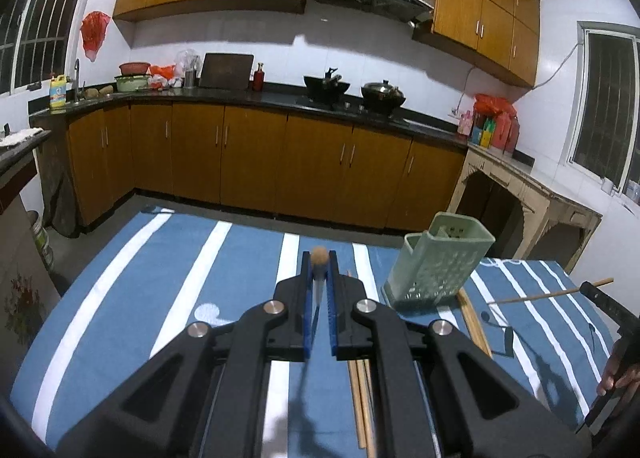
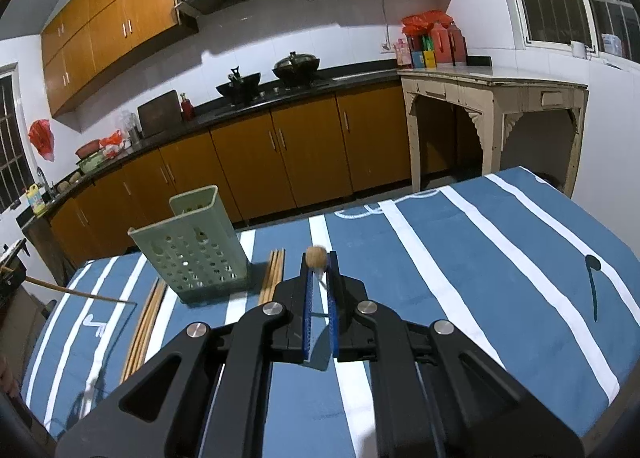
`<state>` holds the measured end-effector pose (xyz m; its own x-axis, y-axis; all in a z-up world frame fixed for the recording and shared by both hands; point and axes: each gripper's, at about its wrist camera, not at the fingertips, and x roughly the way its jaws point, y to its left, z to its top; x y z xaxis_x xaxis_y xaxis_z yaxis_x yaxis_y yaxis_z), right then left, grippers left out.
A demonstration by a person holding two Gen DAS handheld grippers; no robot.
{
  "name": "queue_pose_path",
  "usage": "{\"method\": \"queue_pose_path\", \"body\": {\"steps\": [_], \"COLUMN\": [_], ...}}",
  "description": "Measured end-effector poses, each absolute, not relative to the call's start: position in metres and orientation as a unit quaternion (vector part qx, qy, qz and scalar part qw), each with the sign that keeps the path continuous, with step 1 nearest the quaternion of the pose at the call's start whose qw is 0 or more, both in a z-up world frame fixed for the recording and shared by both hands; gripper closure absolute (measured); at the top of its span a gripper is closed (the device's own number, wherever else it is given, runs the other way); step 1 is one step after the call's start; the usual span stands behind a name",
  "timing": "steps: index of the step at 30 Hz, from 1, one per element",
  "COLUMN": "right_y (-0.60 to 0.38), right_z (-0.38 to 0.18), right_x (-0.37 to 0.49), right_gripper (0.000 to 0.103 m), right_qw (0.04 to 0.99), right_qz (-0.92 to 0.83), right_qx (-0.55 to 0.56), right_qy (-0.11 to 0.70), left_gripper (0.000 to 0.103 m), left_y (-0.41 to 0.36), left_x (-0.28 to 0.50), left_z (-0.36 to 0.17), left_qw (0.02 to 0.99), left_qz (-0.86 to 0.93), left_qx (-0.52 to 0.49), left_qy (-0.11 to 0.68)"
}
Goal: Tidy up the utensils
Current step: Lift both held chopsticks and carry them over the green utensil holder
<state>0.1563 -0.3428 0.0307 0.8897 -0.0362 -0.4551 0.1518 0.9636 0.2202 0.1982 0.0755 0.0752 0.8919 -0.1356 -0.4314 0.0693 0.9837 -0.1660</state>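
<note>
My left gripper (image 1: 320, 263) is shut on a wooden chopstick (image 1: 319, 253), seen end-on as a round tip between the blue pads. In the same way my right gripper (image 2: 320, 264) is shut on a second chopstick (image 2: 315, 256). The right wrist view catches the left-hand chopstick (image 2: 80, 293) from the side at the left edge. A green perforated utensil holder (image 1: 436, 262) (image 2: 196, 246) stands upright on the table, between and ahead of the two grippers. Several loose chopsticks (image 1: 474, 322) (image 2: 272, 274) lie beside its base, and more chopsticks (image 1: 360, 398) (image 2: 146, 322) lie nearer me.
The table wears a blue cloth with white stripes (image 1: 180, 298) (image 2: 480, 258). Its far edge faces wooden kitchen cabinets (image 1: 256, 158) across a strip of floor. A cream side table (image 2: 492, 98) stands at the right. A person's hand (image 1: 616, 378) shows at the right edge.
</note>
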Motion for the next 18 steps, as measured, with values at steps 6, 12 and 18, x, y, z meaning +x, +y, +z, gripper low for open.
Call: {"method": "queue_pose_path", "body": {"steps": [6, 12, 18], "right_y": [-0.343, -0.346, -0.348], "right_z": [0.043, 0.063, 0.09], "right_x": [0.16, 0.163, 0.164], "right_gripper": [0.095, 0.095, 0.095], "right_qw": [0.967, 0.971, 0.975], "right_qz": [-0.045, -0.036, -0.017], "right_qx": [0.127, 0.132, 0.152], "right_qy": [0.216, 0.196, 0.163], "left_gripper": [0.096, 0.096, 0.096], "left_y": [0.075, 0.077, 0.076], "left_x": [0.201, 0.202, 0.202], "left_z": [0.088, 0.109, 0.141], "left_qw": [0.973, 0.976, 0.979], "left_qz": [-0.052, -0.058, -0.075], "left_qx": [-0.072, -0.078, -0.097], "left_qy": [0.215, 0.197, 0.164]}}
